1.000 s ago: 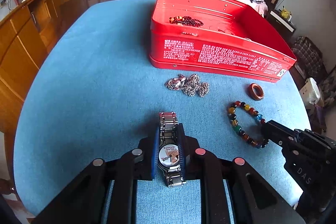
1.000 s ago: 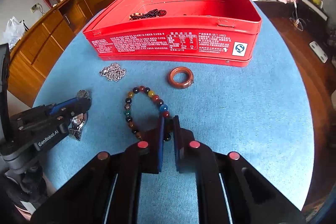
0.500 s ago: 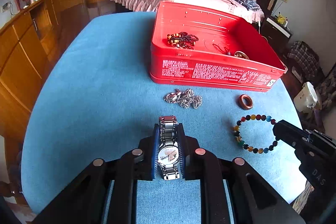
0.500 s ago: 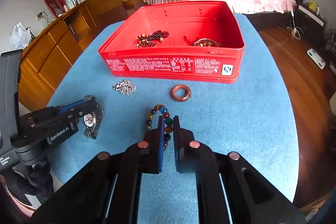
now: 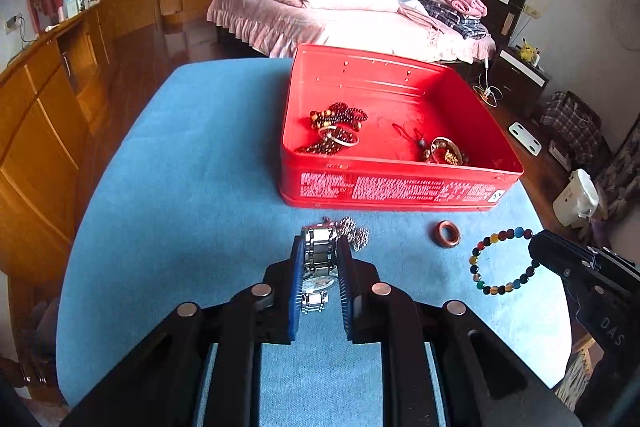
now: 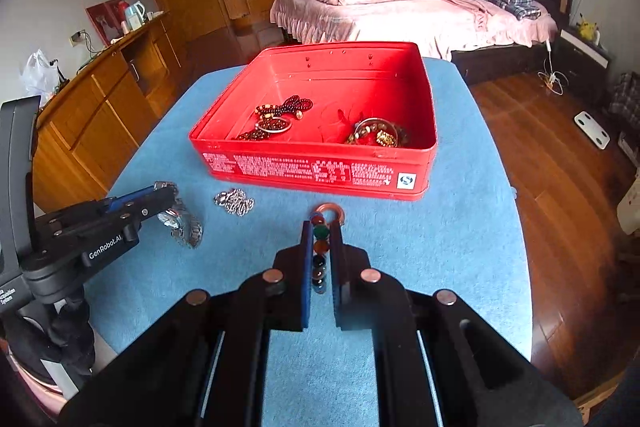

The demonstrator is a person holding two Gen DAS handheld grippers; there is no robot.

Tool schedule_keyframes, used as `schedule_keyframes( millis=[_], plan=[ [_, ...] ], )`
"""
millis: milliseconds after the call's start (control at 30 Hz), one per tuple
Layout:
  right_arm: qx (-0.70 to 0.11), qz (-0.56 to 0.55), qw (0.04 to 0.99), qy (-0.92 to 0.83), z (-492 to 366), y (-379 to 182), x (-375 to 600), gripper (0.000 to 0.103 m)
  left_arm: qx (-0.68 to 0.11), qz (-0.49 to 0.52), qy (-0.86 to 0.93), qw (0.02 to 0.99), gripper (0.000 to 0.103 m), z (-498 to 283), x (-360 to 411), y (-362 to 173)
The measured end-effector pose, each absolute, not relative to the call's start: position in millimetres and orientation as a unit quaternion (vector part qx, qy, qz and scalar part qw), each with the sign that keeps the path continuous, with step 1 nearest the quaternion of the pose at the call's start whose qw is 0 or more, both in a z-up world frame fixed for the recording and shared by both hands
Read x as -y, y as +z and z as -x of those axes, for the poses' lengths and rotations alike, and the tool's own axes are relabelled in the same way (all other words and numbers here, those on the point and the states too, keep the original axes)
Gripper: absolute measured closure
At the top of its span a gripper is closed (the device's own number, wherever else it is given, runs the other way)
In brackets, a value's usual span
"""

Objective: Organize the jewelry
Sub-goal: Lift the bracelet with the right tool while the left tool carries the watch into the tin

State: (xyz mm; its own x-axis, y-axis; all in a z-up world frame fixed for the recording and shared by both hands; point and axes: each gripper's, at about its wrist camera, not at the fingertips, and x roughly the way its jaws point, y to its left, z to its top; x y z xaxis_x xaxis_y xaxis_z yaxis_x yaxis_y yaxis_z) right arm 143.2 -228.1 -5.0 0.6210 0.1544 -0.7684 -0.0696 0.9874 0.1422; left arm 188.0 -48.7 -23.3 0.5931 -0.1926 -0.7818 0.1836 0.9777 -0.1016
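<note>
Left wrist view: both pieces are lifted clear of the blue table [image 5: 192,187], on the way to the red tin [image 5: 400,183].
The left gripper [image 5: 319,267] is clenched on the steel watch [image 5: 318,259]; the right gripper [image 6: 321,255] pinches the coloured bead bracelet [image 6: 320,247]. Next, I judge, carry both over the tin's near wall and let go; 2 pieces remain on the table: chain [image 6: 235,202] and brown ring [image 5: 446,233].
</note>
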Motion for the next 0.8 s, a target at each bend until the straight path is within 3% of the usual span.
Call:
schedule_keyframes(
  millis=[467,800],
  plan=[
    [-0.408,-0.044,0.910,0.061,-181.3,27.8,239.6,0.096,-0.404,0.004,-0.127,0.906,0.087,-223.8,75.3,18.4],
    [-0.418,-0.078,0.903,0.059,-225.5,26.2,247.7,0.096,-0.419,0.009,-0.123,0.900,0.087,-267.9,90.4,18.2]
  ],
)
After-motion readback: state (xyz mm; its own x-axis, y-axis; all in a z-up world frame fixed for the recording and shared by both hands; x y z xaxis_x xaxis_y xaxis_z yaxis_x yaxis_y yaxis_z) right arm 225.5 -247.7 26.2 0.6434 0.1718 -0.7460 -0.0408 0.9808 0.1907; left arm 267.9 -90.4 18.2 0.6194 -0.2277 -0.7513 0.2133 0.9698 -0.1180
